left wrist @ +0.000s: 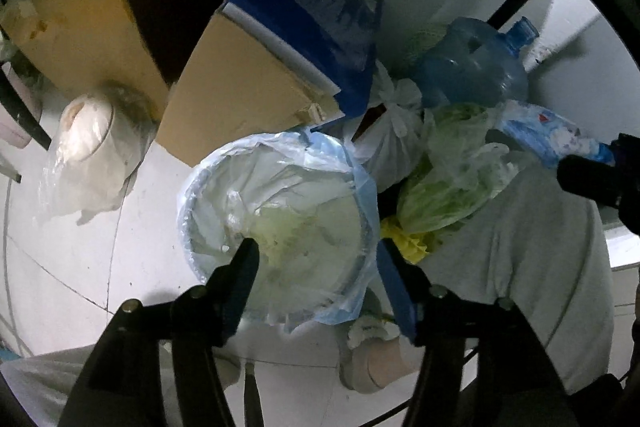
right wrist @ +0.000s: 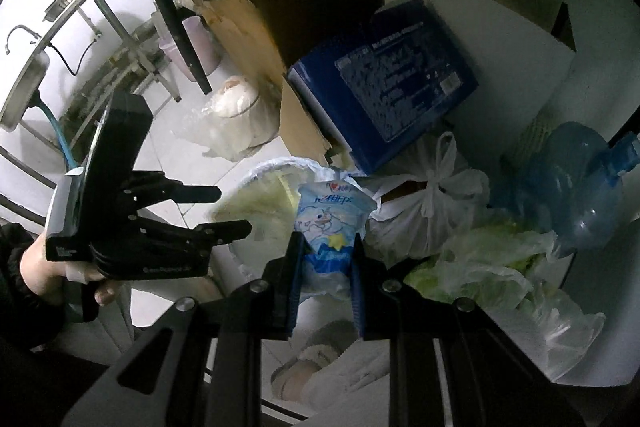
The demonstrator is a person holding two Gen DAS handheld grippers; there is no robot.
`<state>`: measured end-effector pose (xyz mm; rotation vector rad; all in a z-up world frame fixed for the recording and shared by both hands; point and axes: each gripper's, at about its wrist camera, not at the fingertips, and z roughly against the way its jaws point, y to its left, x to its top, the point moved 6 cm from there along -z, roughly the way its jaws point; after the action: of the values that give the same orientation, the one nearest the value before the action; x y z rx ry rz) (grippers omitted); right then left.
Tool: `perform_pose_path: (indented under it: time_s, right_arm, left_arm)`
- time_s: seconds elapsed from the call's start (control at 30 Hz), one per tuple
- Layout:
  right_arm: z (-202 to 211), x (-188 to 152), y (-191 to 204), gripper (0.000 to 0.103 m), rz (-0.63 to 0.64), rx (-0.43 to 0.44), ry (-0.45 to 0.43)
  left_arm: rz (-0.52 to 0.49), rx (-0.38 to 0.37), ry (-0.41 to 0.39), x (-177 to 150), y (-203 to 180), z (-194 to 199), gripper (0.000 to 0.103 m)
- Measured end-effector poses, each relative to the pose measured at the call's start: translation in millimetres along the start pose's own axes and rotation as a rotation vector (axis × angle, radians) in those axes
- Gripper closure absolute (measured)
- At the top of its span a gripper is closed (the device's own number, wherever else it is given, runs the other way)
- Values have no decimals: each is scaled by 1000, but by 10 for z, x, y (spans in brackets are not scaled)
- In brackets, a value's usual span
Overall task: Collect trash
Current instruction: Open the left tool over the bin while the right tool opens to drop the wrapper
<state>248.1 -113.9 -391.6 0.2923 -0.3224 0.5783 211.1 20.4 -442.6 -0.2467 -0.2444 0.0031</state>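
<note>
1. Trash packet (right wrist: 326, 223): a light-blue printed plastic wrapper with a cartoon figure and a yellow star, pinched between the jaws of the right gripper (right wrist: 325, 251), which are closed narrowly on its lower part. It hangs above the rim of the bin.
2. Bin (left wrist: 362, 203): round, lined with a pale blue bag (left wrist: 366, 187) folded over the rim; a clear crumpled plastic liner with yellowish-green residue lies inside. It stands on the white tiled floor (left wrist: 120, 227), touching the cardboard box behind it.
3. Left gripper (left wrist: 316, 259): jaws standing well apart, nothing between them, directly over the bin's mouth. In the right wrist view it appears from the side, held by a hand (right wrist: 48, 263) in a dark sleeve.
4. Cardboard boxes (left wrist: 236, 87): two brown boxes, just behind the bin.
5. Blue carton (right wrist: 384, 83): printed, tilted, resting on the nearer cardboard box.
6. White knotted bag (right wrist: 424, 207): tied shut, beside the bin on its right.
7. Green-and-clear bag (right wrist: 480, 259): holds leafy greens, next to the knotted bag.
8. Water jug (right wrist: 576, 183): large, translucent blue, lying on its side behind the bags.
9. Wrapped white roll (left wrist: 86, 123): in clear plastic, on the floor left of the boxes.
10. Slippered foot (right wrist: 312, 359): pale, on the floor below the grippers.
</note>
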Motion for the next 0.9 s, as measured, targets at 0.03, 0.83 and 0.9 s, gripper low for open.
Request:
perform_pose_path:
  time_s: [0.03,0.83,0.9]
  right_arm:
    - [-20,13,15,84,2,2,3]
    - [-595,311,774,71,88,39,99]
    - [-624,335,805,64,83,38,103]
  left_arm:
    - [6,-2,-4,-5,21,21,42]
    - [196,-4,-143,-241,864,695,42]
    - [207,-5,-151,-241,904,715,42]
